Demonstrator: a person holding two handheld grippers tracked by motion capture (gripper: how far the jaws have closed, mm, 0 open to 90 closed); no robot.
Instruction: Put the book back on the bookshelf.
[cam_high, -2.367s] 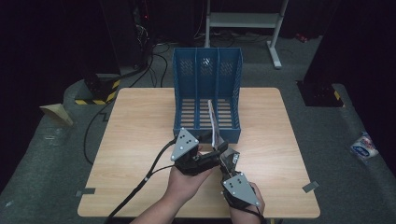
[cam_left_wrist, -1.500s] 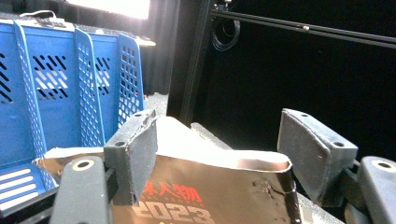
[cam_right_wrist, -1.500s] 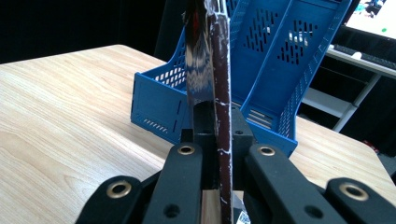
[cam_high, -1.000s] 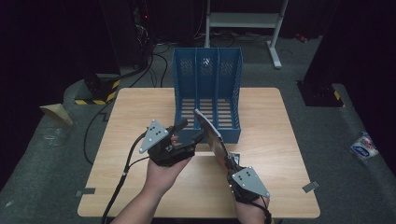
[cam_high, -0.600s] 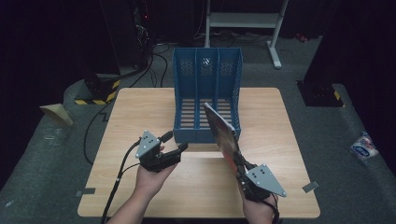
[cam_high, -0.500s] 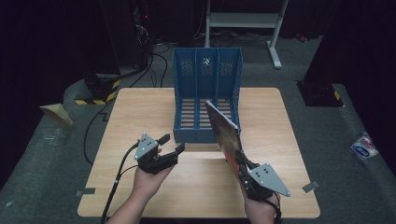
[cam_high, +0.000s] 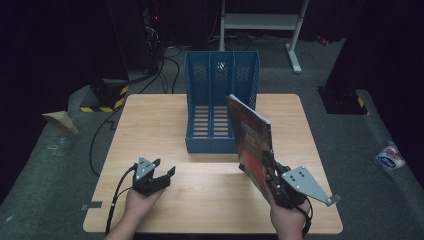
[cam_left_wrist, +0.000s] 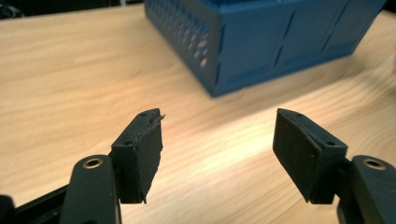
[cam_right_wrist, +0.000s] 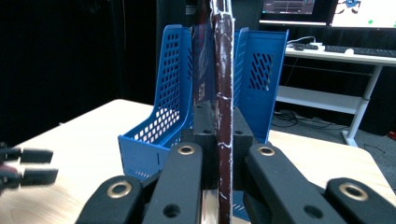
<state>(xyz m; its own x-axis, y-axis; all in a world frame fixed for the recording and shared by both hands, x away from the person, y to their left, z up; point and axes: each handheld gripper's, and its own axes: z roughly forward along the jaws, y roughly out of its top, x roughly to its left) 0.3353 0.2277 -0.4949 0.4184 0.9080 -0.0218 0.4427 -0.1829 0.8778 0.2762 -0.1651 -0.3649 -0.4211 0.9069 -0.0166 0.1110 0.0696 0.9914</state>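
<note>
A thin dark red book (cam_high: 252, 140) stands upright on its edge, lifted above the table at front right. My right gripper (cam_high: 270, 172) is shut on its lower edge; in the right gripper view the book's spine (cam_right_wrist: 222, 70) rises between the jaws. A blue three-slot file rack (cam_high: 220, 97) stands on the wooden table (cam_high: 150, 125) at the back centre, just beyond the book; its corner (cam_left_wrist: 261, 42) shows in the left gripper view. My left gripper (cam_high: 162, 172) sits at the table's front left, open, with nothing between its fingers (cam_left_wrist: 140, 149).
A white desk frame (cam_high: 260, 22) and cables lie on the floor behind the table. A yellow-black block (cam_high: 107, 95) sits at left, a small white packet (cam_high: 390, 156) on the floor at right. Bare wood lies between the two grippers.
The left gripper let go of the book and drew back to the front left, open. The right gripper swung the book upright and carried it right, toward the rack's front.
</note>
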